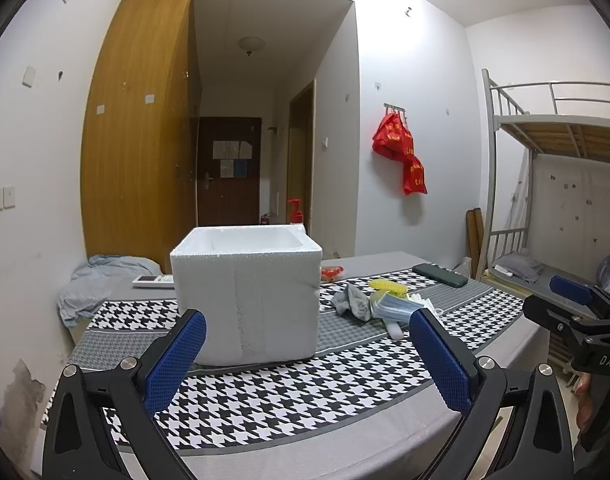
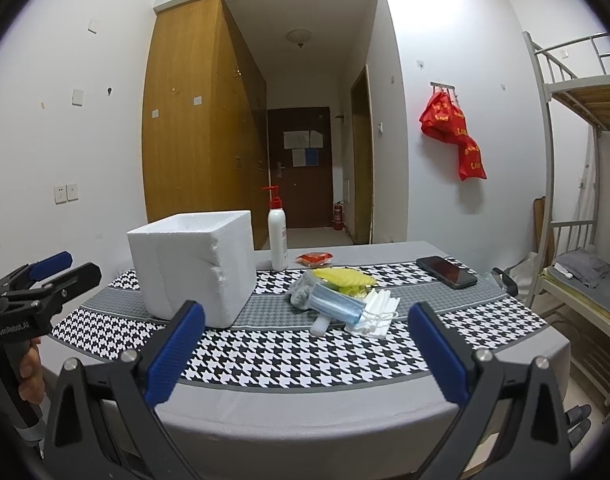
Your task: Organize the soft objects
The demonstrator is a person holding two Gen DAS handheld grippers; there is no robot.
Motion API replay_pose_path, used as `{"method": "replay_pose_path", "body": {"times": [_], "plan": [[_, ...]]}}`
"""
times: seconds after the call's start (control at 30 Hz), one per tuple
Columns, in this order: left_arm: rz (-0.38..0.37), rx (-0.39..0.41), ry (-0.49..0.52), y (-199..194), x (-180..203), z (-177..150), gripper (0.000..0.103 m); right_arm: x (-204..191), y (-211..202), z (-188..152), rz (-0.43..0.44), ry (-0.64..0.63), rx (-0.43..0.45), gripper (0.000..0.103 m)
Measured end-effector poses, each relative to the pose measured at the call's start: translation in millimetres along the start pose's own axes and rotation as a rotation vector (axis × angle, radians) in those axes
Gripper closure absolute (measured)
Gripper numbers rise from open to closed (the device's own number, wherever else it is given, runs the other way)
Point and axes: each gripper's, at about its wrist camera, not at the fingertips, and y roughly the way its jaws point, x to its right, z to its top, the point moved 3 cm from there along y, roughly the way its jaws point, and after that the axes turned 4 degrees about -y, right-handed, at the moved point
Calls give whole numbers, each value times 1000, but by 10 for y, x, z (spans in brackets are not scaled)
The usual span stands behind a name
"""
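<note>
A white foam box (image 1: 247, 292) (image 2: 193, 262) stands open-topped on the houndstooth tablecloth. To its right lies a pile of soft things: a grey cloth (image 1: 351, 300) (image 2: 301, 292), a yellow sponge-like piece (image 1: 387, 286) (image 2: 345, 278), a pack of blue face masks (image 1: 393, 306) (image 2: 335, 304) and white masks (image 2: 379, 308). My left gripper (image 1: 307, 350) hangs open in front of the box, nothing between its blue pads. My right gripper (image 2: 305, 350) is open too, short of the pile. Each gripper shows in the other's view at the edge, the right gripper (image 1: 573, 300) and the left gripper (image 2: 49, 270).
A black phone (image 1: 441, 275) (image 2: 447, 272) lies at the table's back right. A white pump bottle (image 2: 278, 236) and a red packet (image 2: 315, 258) sit behind the pile. A remote (image 1: 153, 281) and blue cloth (image 1: 97, 280) lie back left. A bunk bed (image 2: 577, 184) stands on the right.
</note>
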Motion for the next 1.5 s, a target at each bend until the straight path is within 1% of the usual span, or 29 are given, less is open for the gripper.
{"method": "replay_pose_path", "body": {"times": [0.2,0.37,0.93,1.2,1.3,1.5], "plan": [[2,5,11,-13,-5,-13,1,4,14,0,-9,1,-4,0],[9,11,-2,-26,-22,-3,1,9,16,-11,-12,1,-4,0],[-2,-9,8,40,40,9,1,28,38,-26,-7,-3,-22,0],[-18,-34,20,170,102,29,1,66,152,13,-2,1,-34,0],[-19,-48,9,261,112,42,1,100,207,31,0,3,-36,0],[-58,-71,-7,414,156,52,1,195,338,64,-5,6,-50,0]]}}
